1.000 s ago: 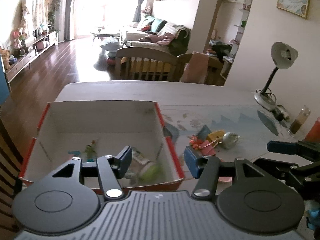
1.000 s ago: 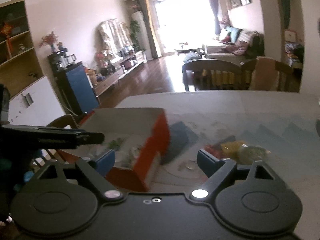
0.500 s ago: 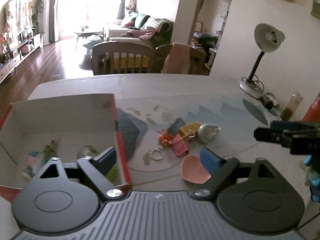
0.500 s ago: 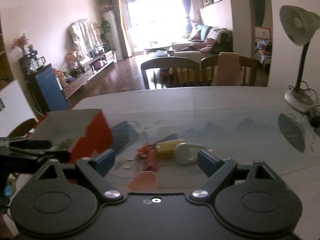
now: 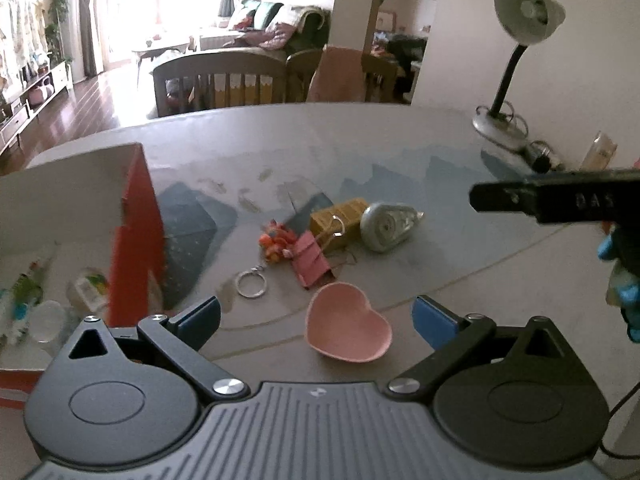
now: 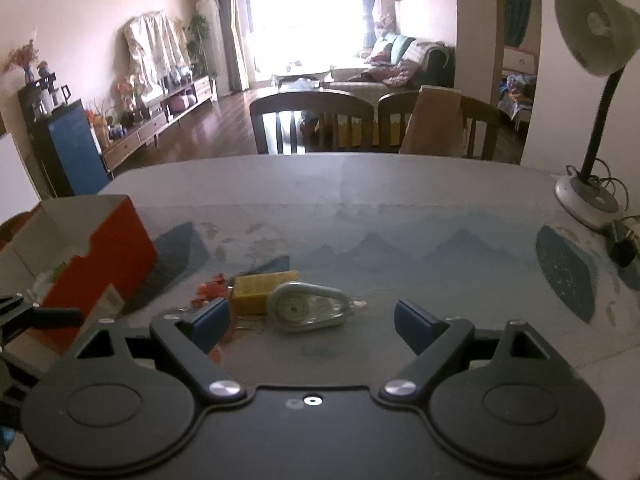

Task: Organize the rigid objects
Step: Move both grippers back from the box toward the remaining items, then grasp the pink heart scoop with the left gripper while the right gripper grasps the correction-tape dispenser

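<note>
My left gripper [image 5: 316,318] is open and empty, its jaws on either side of a pink heart-shaped dish [image 5: 347,330] on the table. Beyond it lie a key ring [image 5: 251,284], a pink clip [image 5: 311,264], an orange trinket [image 5: 274,242], a yellow box [image 5: 338,220] and a silver correction-tape dispenser [image 5: 387,221]. My right gripper [image 6: 312,322] is open and empty, just short of the dispenser [image 6: 308,309] and the yellow box [image 6: 260,290]. A red-and-white cardboard box [image 5: 136,236] with several small items inside stands at the left.
A desk lamp [image 6: 592,128] with its cable and small bottles [image 5: 600,152] stands at the table's far right. Chairs [image 6: 316,124] stand behind the far edge. The right gripper's finger [image 5: 560,196] reaches in from the right in the left wrist view.
Both grippers have swung right, away from the cardboard box toward the loose items. The left gripper has opened wider and now frames the pink dish; the right now faces the dispenser.
</note>
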Demonstrator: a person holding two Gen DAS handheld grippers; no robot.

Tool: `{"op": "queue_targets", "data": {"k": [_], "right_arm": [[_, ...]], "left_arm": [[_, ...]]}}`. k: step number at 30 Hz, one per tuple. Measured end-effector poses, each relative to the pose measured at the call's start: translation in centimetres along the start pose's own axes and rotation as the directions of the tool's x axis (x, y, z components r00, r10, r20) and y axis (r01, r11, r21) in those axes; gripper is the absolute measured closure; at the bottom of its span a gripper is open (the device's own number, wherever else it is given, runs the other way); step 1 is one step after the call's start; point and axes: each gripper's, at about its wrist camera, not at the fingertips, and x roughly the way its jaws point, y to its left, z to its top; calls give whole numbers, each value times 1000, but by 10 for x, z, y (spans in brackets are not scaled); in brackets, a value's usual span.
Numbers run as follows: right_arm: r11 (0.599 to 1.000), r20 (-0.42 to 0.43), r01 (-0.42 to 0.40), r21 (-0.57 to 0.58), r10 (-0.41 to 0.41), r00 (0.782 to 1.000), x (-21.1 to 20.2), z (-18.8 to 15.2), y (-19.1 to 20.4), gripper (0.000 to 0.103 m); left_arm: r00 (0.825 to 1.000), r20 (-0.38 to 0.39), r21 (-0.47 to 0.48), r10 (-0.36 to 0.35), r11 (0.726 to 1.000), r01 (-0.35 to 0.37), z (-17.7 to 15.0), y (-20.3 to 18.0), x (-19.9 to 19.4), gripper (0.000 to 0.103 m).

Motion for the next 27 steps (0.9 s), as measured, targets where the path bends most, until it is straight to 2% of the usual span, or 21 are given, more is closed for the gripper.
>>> {"op": "queue_targets", "data": {"k": [9,14,20,23,27], "right_arm": [[998,-74,-37,-52,33,997,47,1,-11,14],[984,-110,-74,-161,56,992,71,4,-5,14],[936,-150,-132,-327,87,985,99,9,6,14],[915,-172,-160,-372,101,980,110,9,8,16],[868,-181,-179,-462,105,978,122,7,16,17]], "left_arm": [[997,-69,-25,22,999,-24,-3,-16,44,0],[995,-91,-24,31,999,-33,-4,-21,60,0],[993,-111,-17,34,999,-36,-4,-26,73,0],[991,-125,-21,40,999,-43,-5,-26,79,0],[989,-143,-32,45,998,-50,-6,-23,86,0]]}}
